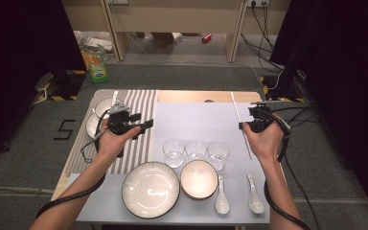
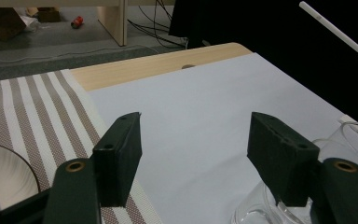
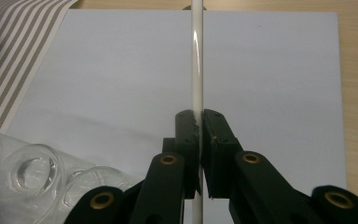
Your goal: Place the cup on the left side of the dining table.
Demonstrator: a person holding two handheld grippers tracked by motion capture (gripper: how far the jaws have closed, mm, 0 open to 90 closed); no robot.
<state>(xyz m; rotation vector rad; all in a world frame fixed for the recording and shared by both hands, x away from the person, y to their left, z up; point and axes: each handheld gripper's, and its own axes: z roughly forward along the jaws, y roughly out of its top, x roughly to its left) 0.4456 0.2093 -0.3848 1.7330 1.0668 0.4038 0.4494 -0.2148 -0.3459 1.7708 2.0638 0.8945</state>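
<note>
Both tongs are up over the table, one in each of my hands. My right gripper (image 3: 199, 122) has its black jaws pressed together on a long thin white chopstick (image 3: 197, 56); in the right gripper view the stick runs straight away from the jaws over the pale grey mat (image 3: 270, 70) toward the far wooden edge of the table (image 3: 354, 93). From the high view that white stick (image 1: 239, 122) lies near-to-far on the right side of the mat, and my right gripper (image 1: 250, 120) grips it partway along, far of the two white ceramic spoons (image 1: 222, 194).

My left gripper (image 2: 193, 149) stands wide open with nothing between its pads. It hangs over the border between the brown-and-white striped cloth (image 2: 32, 107) and the grey mat, and a clear drinking glass (image 2: 354, 140) sits just beside its right jaw. In the high view it (image 1: 141, 125) is over the striped cloth on the left, far of the large white dark-rimmed plate (image 1: 150, 189) and the white bowl (image 1: 199, 178), with three clear glasses (image 1: 195, 152) in a row between my hands.
</note>
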